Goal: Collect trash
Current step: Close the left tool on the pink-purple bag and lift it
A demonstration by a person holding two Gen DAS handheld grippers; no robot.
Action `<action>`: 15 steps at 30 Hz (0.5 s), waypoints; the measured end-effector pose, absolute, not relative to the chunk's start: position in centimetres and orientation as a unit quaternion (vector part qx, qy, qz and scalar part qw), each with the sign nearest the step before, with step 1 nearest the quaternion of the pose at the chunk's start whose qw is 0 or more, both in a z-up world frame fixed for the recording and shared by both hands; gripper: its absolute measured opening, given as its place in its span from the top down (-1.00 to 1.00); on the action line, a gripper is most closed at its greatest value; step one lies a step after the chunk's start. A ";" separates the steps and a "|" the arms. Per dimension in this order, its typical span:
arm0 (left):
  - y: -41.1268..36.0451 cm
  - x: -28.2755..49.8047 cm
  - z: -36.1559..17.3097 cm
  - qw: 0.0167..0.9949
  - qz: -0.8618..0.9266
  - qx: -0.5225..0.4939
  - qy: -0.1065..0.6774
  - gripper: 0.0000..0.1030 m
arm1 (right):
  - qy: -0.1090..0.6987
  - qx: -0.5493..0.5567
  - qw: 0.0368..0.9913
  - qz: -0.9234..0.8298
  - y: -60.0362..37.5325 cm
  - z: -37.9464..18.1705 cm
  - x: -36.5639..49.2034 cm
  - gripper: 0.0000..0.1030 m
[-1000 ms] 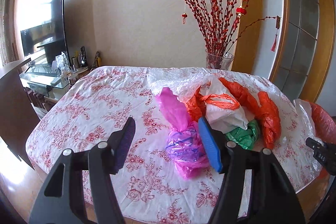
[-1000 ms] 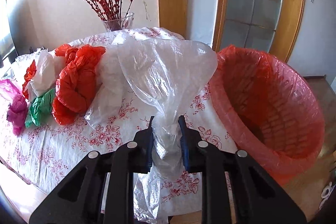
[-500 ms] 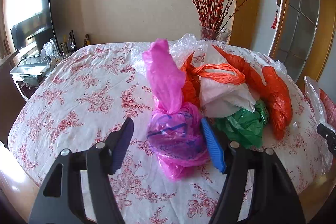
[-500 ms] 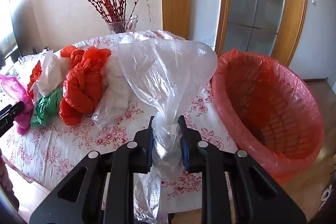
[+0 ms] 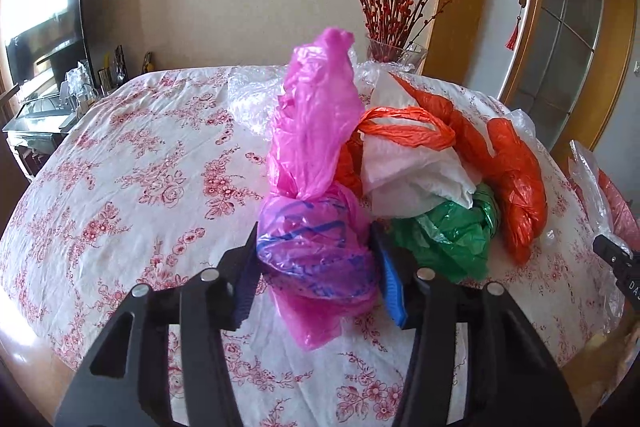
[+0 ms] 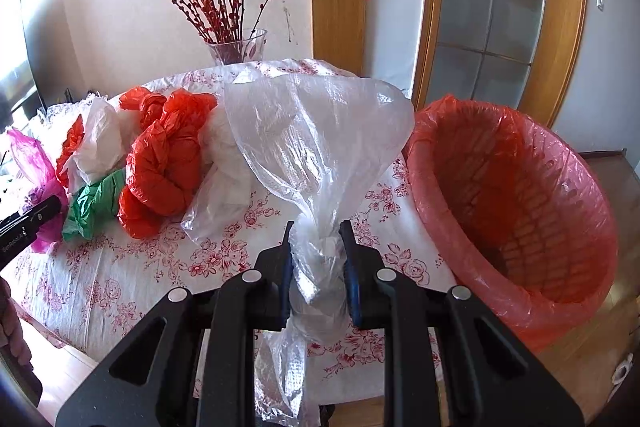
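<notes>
A knotted pink plastic bag (image 5: 316,187) stands on the flowered tablecloth. My left gripper (image 5: 316,255) has closed its blue pads against the bag's lower bulge. My right gripper (image 6: 318,251) is shut on the knot of a clear plastic bag (image 6: 320,131) held above the table's edge. A waste basket lined with a red bag (image 6: 516,211) stands just right of the clear bag. The pink bag also shows at the far left of the right wrist view (image 6: 32,163).
A pile of orange (image 5: 512,163), white (image 5: 416,179) and green (image 5: 448,235) bags lies on the table (image 5: 132,187) beside the pink one. A glass vase of red branches (image 5: 396,55) stands at the back. A TV (image 5: 44,27) is far left.
My left gripper has moved forward to the pink bag and closed from wide open onto it. My right gripper has kept hold of the clear bag and barely moved.
</notes>
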State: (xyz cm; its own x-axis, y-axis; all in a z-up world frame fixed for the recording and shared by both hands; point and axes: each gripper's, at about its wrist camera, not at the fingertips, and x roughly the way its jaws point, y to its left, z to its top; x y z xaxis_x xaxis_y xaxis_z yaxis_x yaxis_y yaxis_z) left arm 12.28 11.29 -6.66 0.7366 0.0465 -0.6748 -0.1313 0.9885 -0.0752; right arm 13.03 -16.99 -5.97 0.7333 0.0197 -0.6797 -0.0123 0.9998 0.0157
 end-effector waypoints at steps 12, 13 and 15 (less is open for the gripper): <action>10.9 11.0 -2.8 0.944 0.041 -0.054 0.324 0.04 | 0.347 0.007 0.938 0.010 -17.3 -4.5 12.3 0.58; 10.6 11.0 -2.4 0.945 0.036 -0.053 0.321 0.04 | 0.345 0.008 0.938 0.010 -17.3 -4.3 12.1 0.58; 9.7 11.0 -1.8 0.948 0.025 -0.048 0.314 0.04 | 0.342 0.010 0.940 0.009 -17.5 -4.0 12.0 0.58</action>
